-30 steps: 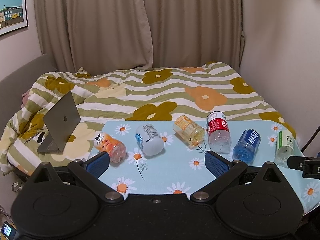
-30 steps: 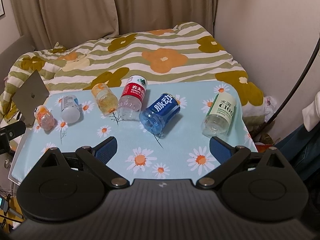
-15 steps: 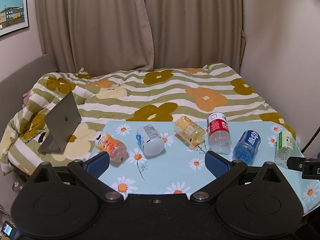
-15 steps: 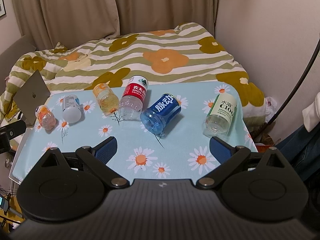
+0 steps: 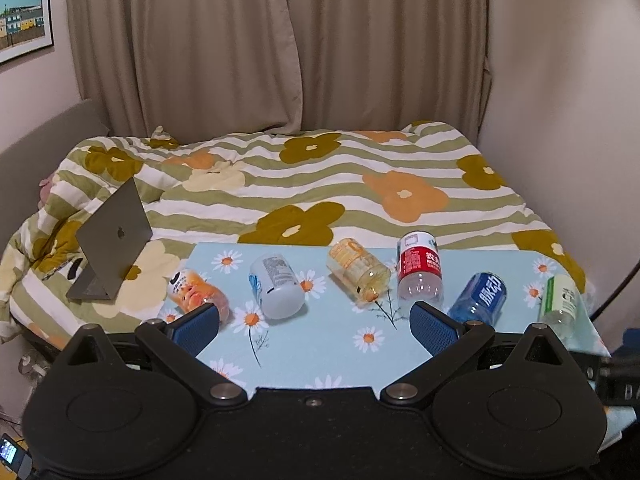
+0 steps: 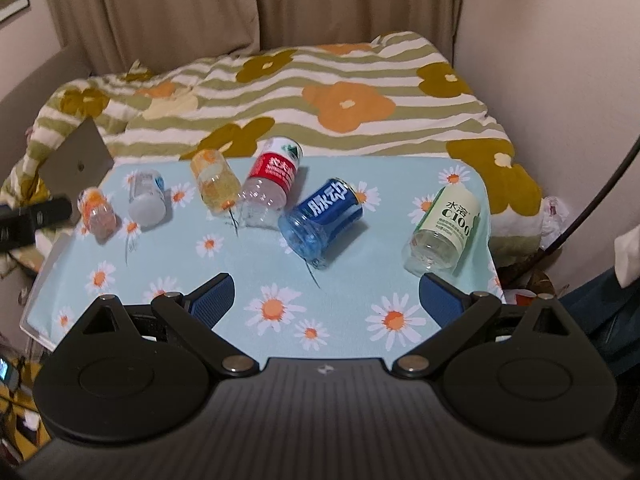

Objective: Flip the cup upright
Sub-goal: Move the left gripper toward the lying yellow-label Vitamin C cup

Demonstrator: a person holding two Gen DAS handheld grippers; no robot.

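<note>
On the bench (image 5: 320, 356), which wears a light blue cloth with daisies, six cut-off bottle cups lie on their sides in a row. From the left come the orange cup (image 5: 196, 291), the white cup (image 5: 276, 292), the yellow cup (image 5: 358, 270), the red cup (image 5: 419, 270), the blue cup (image 5: 480, 300) and the pale green cup (image 6: 444, 229), which lies apart near the right edge. The yellow and red cups look close together. The left hand-held gripper (image 5: 314, 322) hangs over the near edge with its blue fingers spread wide and nothing between them. The right hand-held gripper (image 6: 326, 294) is spread wide too, holding nothing. A gray laptop (image 5: 112, 240) stands on the flowery bed (image 5: 360, 184) behind the bench.
</note>
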